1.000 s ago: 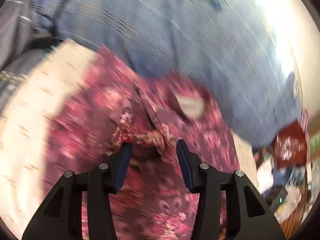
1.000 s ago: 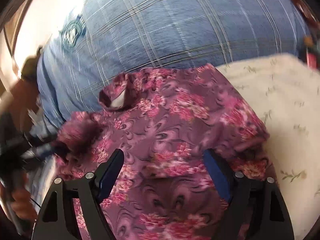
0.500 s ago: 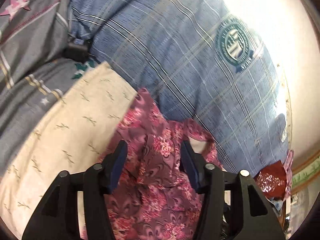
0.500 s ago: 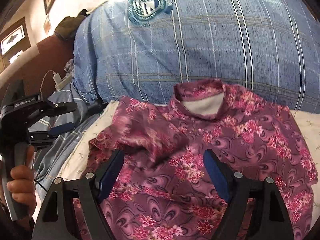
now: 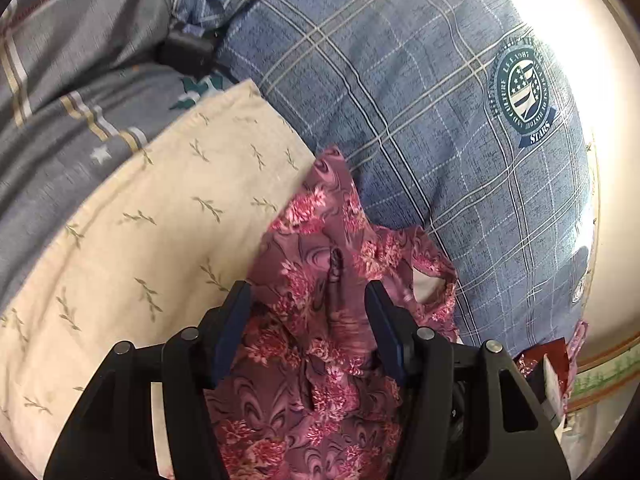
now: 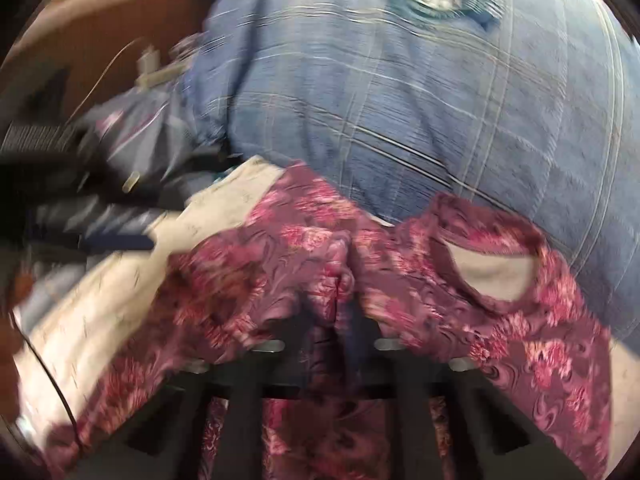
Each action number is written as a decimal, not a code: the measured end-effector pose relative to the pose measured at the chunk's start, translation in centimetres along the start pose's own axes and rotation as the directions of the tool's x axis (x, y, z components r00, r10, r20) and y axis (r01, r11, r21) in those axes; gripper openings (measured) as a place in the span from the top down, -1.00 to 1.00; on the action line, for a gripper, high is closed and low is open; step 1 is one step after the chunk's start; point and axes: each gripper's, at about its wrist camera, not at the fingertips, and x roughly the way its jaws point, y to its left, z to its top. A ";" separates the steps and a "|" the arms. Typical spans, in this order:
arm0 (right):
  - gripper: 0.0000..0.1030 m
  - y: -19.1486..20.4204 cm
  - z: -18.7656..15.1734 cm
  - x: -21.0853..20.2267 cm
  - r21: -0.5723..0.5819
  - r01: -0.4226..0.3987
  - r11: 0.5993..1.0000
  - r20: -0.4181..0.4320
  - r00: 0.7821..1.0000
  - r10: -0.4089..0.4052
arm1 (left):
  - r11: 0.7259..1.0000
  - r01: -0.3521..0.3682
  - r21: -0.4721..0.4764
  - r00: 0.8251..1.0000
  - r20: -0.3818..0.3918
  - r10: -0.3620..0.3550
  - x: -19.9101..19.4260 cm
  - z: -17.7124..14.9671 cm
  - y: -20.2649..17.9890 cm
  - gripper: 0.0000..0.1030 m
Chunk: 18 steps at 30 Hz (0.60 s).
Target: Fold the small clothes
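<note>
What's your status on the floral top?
Right claw closing on a pinch of the floral top. Left claw open over it. Blue plaid pillow close behind.

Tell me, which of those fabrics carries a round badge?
The blue checked pillow. Its dark round badge reads STARS; the cream cloth has leaf sprigs, the pink top flowers.
</note>
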 end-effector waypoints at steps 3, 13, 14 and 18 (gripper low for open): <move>0.77 -6.2 -0.7 -3.0 0.271 -0.076 0.960 0.108 0.993 0.048 | 1.000 0.007 0.007 0.999 -0.032 -0.007 1.1 -0.5 -0.6 -0.12; 0.62 -22.2 -17.0 -10.6 0.893 -0.132 0.431 0.155 0.988 -0.020 | 0.999 0.040 0.014 0.980 -0.194 -0.037 6.7 -3.5 -2.5 -0.23; 0.60 -22.5 -17.2 -11.1 0.892 -0.133 0.432 0.166 0.985 -0.041 | 0.999 0.039 0.008 0.981 -0.191 -0.037 6.7 -3.5 -2.5 -0.23; 0.21 -23.5 -16.0 -11.5 0.869 -0.174 0.464 0.208 0.978 -0.024 | 0.998 0.055 -0.007 0.982 -0.179 -0.055 6.8 -3.5 -2.6 -0.33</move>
